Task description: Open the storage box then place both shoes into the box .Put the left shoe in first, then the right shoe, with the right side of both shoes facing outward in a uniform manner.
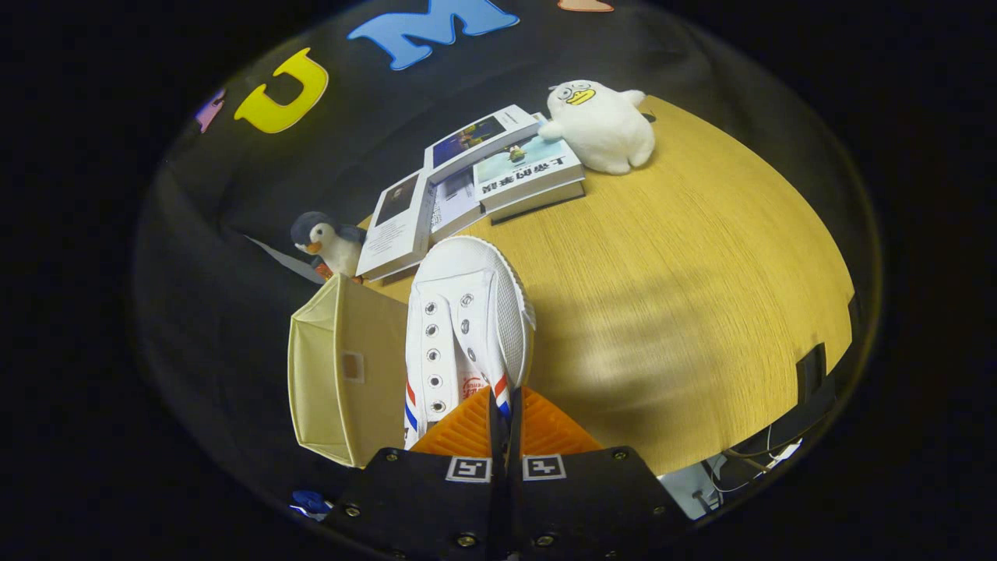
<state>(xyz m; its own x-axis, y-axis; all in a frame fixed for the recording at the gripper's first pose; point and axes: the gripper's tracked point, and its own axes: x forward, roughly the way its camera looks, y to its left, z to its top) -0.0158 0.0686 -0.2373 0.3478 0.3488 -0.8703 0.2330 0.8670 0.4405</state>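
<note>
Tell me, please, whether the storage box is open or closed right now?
Open: the box shows its pale inside wall beside the white shoe, whose heel edge the claw is shut on.

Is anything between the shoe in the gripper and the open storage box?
Nothing visible. The gripper is shut on the white shoe, which hangs right beside the open storage box, overlapping its near wall, with no object between them.
</note>
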